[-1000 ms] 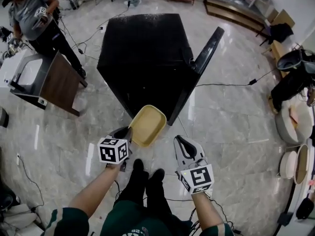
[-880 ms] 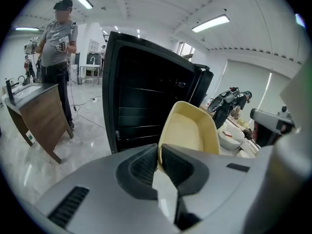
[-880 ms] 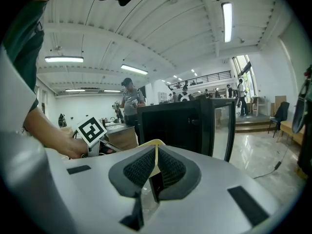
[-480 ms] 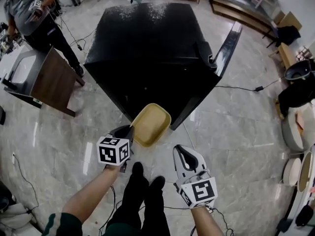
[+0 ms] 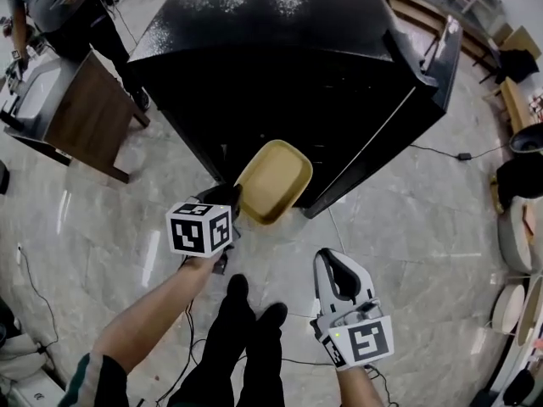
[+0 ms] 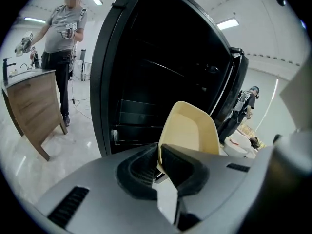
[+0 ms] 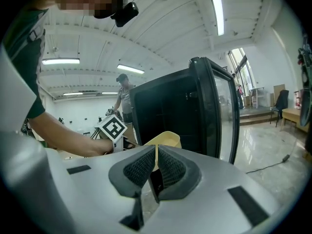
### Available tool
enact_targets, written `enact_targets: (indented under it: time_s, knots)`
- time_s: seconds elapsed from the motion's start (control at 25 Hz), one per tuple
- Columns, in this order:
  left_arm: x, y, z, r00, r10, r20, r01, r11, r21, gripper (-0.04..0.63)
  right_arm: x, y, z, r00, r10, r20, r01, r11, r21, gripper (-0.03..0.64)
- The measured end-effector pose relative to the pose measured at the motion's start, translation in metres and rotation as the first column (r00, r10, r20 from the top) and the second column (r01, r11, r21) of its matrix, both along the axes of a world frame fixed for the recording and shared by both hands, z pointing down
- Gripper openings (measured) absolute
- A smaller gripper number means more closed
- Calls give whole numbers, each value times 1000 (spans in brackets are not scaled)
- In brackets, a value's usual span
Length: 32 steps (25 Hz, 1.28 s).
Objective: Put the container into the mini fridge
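My left gripper (image 5: 231, 200) is pinched nearly closed on the container (image 5: 273, 181) rim, just in front of the open mini fridge (image 5: 288, 75). It's not inside yet. My right gripper (image 5: 339, 270) is closed and empty.

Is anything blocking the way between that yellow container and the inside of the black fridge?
Nothing visible does. The door stands open, and the container, pinched at its rim by the left gripper, hangs right before the dark opening of the fridge. The inside is too dark to tell whether a shelf is free.
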<state>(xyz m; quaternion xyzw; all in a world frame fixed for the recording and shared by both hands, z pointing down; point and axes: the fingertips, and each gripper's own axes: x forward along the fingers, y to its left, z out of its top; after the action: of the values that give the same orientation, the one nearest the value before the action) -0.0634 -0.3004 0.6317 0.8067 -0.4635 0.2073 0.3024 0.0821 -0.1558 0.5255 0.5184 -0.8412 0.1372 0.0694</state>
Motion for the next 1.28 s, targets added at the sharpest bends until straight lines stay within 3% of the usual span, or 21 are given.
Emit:
enact_targets:
  time_s: [0.28, 0.52, 0.64, 0.88, 1.28]
  knots:
    - [3, -22, 16, 993, -90, -78, 86, 995, -51, 26, 1, -23, 15, 1000, 12, -2, -12, 1000, 22, 37]
    - [6, -52, 19, 966, -232, -116, 216, 967, -131, 26, -12, -25, 20, 1000, -9, -19, 9, 1000, 11, 37]
    - [6, -69, 19, 953, -285, -102, 268, 952, -148, 26, -16, -21, 25, 1000, -16, -24, 16, 1000, -5, 37]
    - [6, -112, 24, 950, -312, -5, 310, 944, -110, 26, -13, -19, 28, 1000, -8, -21, 8, 1000, -18, 37]
    - [13, -151, 33, 920, -392, -23, 382, 907, -179, 32, 0, -15, 37, 999, -5, -43, 3, 999, -48, 37]
